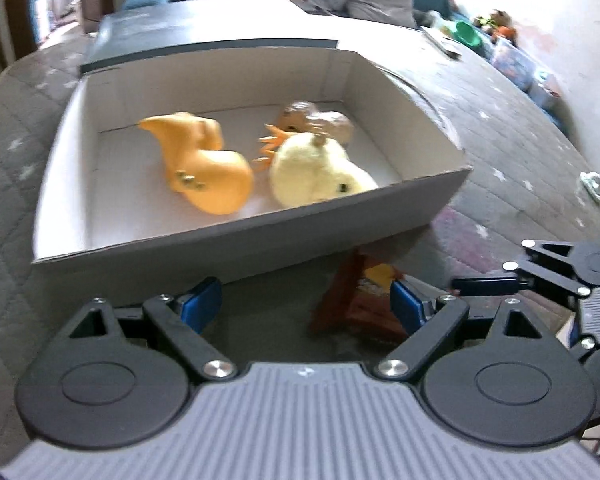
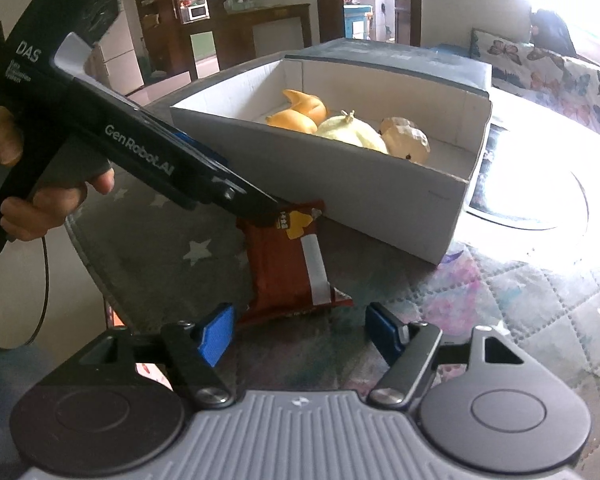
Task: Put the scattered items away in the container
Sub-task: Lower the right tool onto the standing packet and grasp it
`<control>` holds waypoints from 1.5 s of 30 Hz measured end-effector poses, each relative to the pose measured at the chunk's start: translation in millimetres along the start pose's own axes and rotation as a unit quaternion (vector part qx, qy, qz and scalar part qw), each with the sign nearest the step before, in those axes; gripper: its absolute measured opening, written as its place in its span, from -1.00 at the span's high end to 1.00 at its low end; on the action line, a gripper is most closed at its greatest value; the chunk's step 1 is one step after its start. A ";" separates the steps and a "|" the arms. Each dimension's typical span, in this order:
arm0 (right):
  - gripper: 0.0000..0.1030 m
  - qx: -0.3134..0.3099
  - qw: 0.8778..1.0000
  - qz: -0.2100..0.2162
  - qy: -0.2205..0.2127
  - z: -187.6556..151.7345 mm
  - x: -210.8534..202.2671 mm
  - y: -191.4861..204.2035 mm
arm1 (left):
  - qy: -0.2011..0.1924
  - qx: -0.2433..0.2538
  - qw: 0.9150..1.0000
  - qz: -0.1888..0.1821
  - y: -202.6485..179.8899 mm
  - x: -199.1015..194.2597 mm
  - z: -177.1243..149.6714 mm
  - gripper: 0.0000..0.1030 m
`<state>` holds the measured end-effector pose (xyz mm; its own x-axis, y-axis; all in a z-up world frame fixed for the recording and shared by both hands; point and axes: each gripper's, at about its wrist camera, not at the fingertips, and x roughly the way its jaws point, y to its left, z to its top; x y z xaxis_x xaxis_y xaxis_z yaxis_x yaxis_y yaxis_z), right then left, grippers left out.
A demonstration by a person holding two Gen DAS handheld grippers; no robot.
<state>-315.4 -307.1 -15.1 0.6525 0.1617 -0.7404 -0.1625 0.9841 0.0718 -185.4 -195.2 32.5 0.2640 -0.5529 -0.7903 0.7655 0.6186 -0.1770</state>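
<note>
Cardboard box point(image 1: 172, 240), grey outside and white inside, sits on the quilted star-print cover point(image 1: 16, 152); left view shows a smooth orange toy point(image 1: 204, 168), a fuzzy yellow chick point(image 1: 316, 172) and a brown faceted toy point(image 1: 320, 120) inside. Left gripper point(image 1: 306, 306) gapes wide, holding nothing, above a glossy red snack packet point(image 1: 352, 304)

Right view: the packet point(image 2: 284, 264) lies outside, against the box point(image 2: 340, 184); right gripper point(image 2: 300, 334) is parted, empty

An open cardboard box point(image 1: 236, 236) sits on a quilted, star-patterned bed cover point(image 1: 512, 152), holding an orange toy point(image 1: 204, 168) at left, a pale yellow plush point(image 1: 316, 168) beside it and a brownish toy point(image 1: 320, 120) behind. Just near of the box's right corner lies a red-brown snack packet point(image 1: 352, 304). The left gripper point(image 1: 306, 306) hovers with jaws spread, the packet at its right blue pad point(image 1: 406, 306); the right gripper point(image 1: 572, 272) shows at the right edge.
</note>
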 end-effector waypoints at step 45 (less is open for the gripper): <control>-0.26 -0.055 0.998 -0.011 -0.020 7.6 7.2 9.0 | 0.013 -0.020 0.994 -0.103 -4.1 18.5 0.9 0.12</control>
<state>-306.5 -296.4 -14.7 0.6859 0.1461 -0.7129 -0.2268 0.9738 -0.0187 -183.1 -208.4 19.1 0.0871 -0.6558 -0.7499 0.7778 0.5151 -0.3601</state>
